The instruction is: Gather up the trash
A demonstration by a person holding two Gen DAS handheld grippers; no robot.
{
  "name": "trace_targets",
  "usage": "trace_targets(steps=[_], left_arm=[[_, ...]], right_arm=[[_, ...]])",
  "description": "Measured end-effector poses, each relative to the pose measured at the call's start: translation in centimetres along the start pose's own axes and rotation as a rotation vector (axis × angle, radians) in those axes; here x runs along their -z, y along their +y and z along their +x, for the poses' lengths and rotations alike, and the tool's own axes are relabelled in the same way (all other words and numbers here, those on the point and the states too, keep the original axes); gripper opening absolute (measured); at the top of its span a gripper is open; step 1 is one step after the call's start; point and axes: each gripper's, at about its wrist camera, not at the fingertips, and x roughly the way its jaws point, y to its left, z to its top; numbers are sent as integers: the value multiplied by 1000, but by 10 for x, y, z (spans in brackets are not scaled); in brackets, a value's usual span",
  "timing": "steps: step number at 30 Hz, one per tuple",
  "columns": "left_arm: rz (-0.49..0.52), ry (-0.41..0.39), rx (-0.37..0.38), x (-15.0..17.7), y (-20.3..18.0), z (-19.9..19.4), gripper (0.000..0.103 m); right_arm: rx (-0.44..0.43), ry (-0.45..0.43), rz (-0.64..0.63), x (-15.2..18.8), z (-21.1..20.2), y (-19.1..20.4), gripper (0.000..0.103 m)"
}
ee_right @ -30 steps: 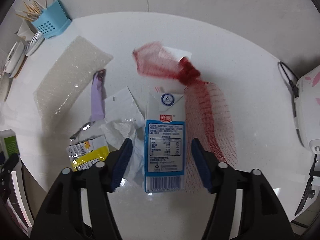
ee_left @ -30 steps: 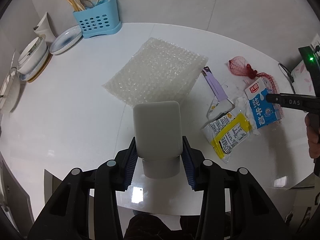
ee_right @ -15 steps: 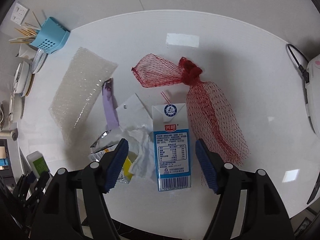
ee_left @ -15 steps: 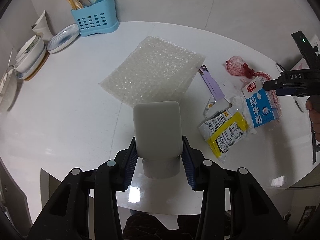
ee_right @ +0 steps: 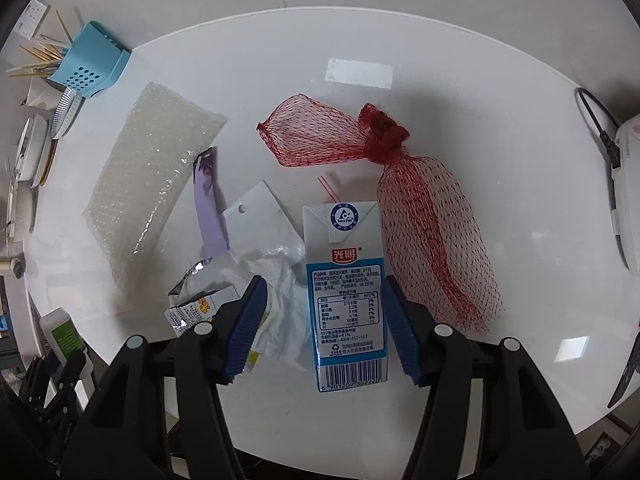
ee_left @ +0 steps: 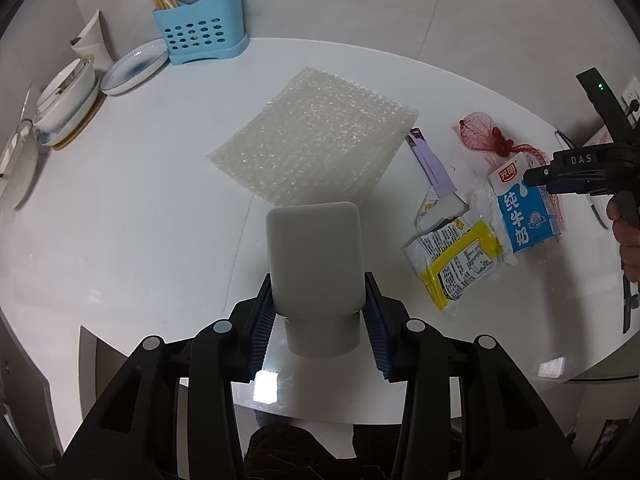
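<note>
Two grippers in play | right gripper (ee_right: pixel 320 322) straddles milk carton (ee_right: pixel 346 292) lying flat on table (ee_right: pixel 460 60), long axis along the fingers, jaws just closing, pads not yet pressing | left gripper (ee_left: pixel 318 320) clamped on white bottle (ee_left: pixel 316 258), well apart.

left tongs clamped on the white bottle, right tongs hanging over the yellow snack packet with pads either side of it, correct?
Not quite: the right tongs straddle the milk carton, not the yellow packet, as the right wrist view shows; their jaws have just been closing around it. The left tongs do clamp the white bottle.
</note>
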Motion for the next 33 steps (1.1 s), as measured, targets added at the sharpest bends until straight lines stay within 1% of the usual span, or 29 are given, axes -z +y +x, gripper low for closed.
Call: trace_targets(steps=[2, 11, 12, 13, 15, 25, 29, 33], left_arm=[[2, -1, 0, 1, 0, 0, 41], [-5, 3, 2, 3, 1, -1, 41], [-6, 4, 2, 3, 2, -1, 41], [-6, 5, 2, 3, 2, -1, 41], [-7, 5, 3, 3, 3, -2, 41], [-9, 2, 5, 1, 3, -3, 41], [-8, 2, 6, 0, 3, -4, 41], [-8, 2, 5, 0, 2, -5, 41]], right_arm=[[24, 2, -1, -1, 1, 0, 56], [49, 15, -15, 1, 8, 2, 55], [57, 17, -19, 1, 9, 4, 50], [65, 21, -23, 1, 10, 4, 48], [78, 18, -22, 0, 10, 6, 40], [93, 14, -25, 0, 10, 11, 41], [118, 15, -35, -1, 13, 17, 40], [112, 4, -38, 1, 10, 21, 39]])
